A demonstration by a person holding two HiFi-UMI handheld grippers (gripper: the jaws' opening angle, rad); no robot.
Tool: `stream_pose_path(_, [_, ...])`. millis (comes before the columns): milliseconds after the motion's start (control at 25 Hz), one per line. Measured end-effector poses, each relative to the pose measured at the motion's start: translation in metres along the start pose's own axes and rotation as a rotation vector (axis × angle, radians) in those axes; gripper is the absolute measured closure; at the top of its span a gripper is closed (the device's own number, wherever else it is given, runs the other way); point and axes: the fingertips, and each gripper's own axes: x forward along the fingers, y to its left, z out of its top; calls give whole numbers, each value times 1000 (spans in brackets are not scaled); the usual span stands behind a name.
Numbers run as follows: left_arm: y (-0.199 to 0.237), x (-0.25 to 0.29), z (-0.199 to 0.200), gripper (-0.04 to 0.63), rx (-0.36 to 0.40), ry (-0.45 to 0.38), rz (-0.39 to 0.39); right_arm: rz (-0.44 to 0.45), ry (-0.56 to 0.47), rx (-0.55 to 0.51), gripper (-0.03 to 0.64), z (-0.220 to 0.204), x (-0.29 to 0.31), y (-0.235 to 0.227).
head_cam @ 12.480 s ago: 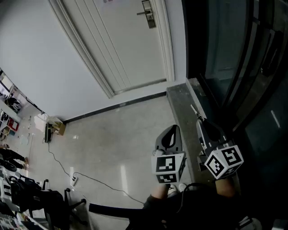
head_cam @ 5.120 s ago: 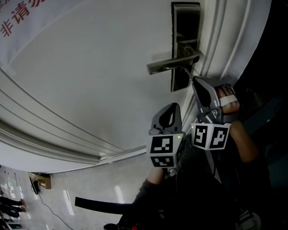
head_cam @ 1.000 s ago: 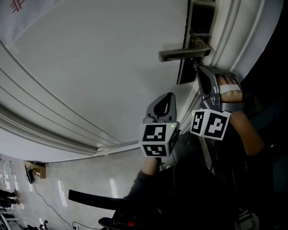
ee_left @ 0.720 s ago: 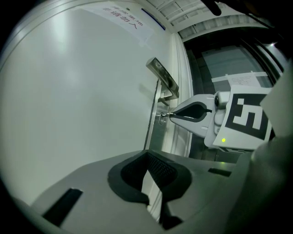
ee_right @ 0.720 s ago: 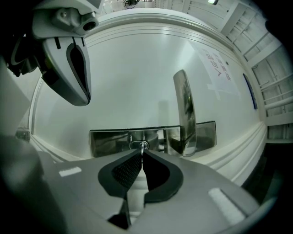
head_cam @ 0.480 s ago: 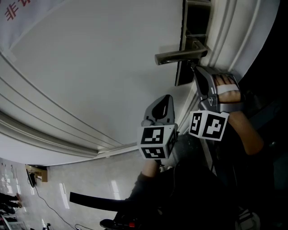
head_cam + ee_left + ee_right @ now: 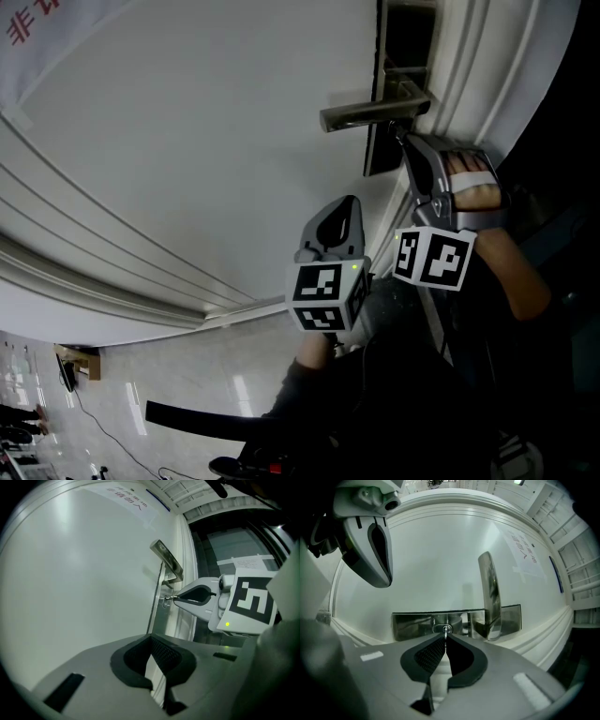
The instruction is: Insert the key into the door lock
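Right gripper view: key (image 7: 445,634) tip-first into lock (image 7: 437,629)

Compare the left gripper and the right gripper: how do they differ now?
The right gripper is shut on the key; the left gripper is shut on nothing. The right gripper's tips are at the lock, while the left gripper hangs apart from the door, touching nothing. Both point toward the door.
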Motion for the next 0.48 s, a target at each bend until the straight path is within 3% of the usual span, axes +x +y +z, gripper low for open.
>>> stream_pose_path(480, [-2,-1,-1,595,-4,4,-3,1,0,-6,606,0,0,0])
